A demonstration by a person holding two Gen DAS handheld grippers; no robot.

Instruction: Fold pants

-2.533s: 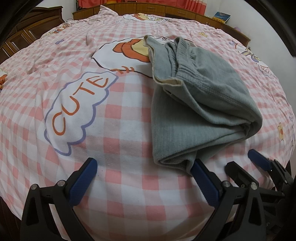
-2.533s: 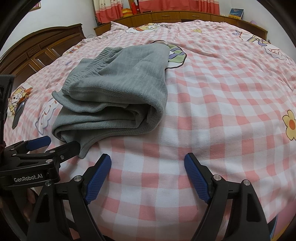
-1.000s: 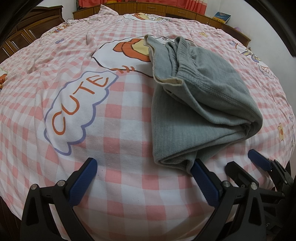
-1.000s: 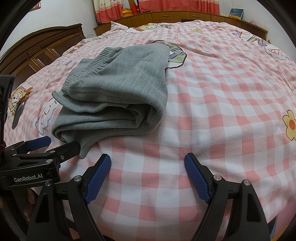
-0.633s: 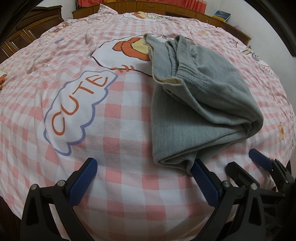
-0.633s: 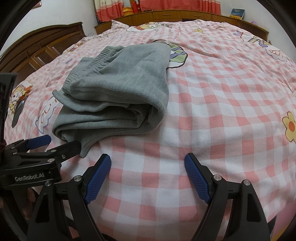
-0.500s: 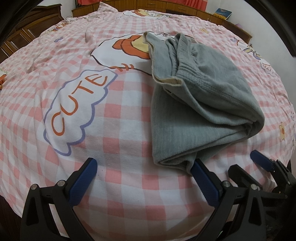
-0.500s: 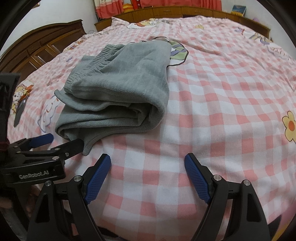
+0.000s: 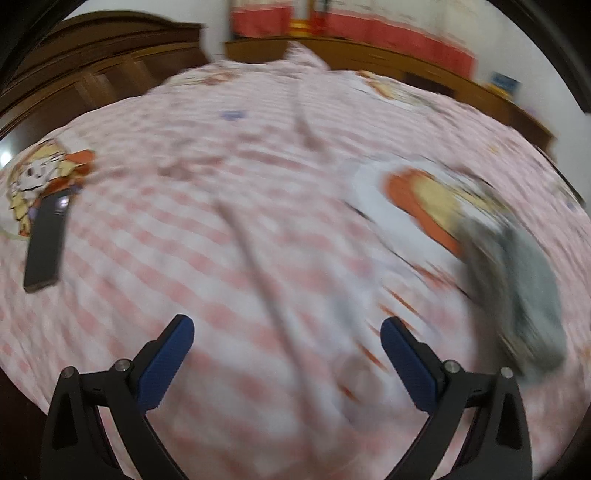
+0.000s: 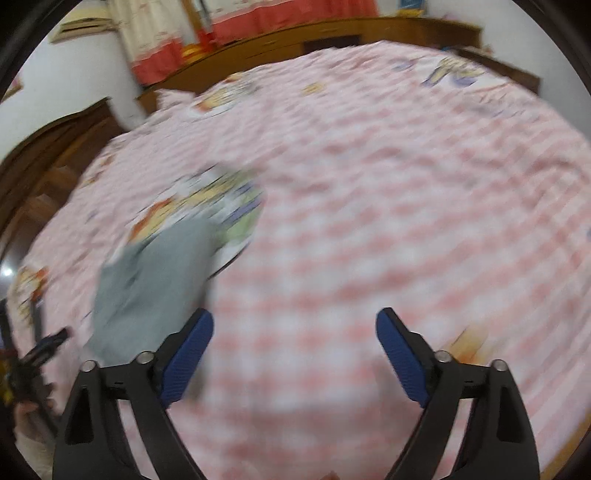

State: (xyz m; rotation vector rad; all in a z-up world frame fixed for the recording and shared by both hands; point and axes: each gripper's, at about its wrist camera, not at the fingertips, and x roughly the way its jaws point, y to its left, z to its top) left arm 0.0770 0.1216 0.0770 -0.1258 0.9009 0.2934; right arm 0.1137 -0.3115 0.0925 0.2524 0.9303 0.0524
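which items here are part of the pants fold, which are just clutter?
Job:
- grey pants, folded bundle on the checked bedspread
- left gripper, open, empty
- right gripper, jaws just opened wider, empty

Lying about:
- dark phone
- wooden wardrobe
- red curtains

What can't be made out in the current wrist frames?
- Grey pants: left wrist view, motion blur smears folds and edges; how neatly they are folded cannot be told.
- Pants, right wrist view: near edge hidden behind the right gripper finger.
- Left gripper: only a blurred sliver at the right wrist view's left edge.
- Dark flat object: too blurred to identify.
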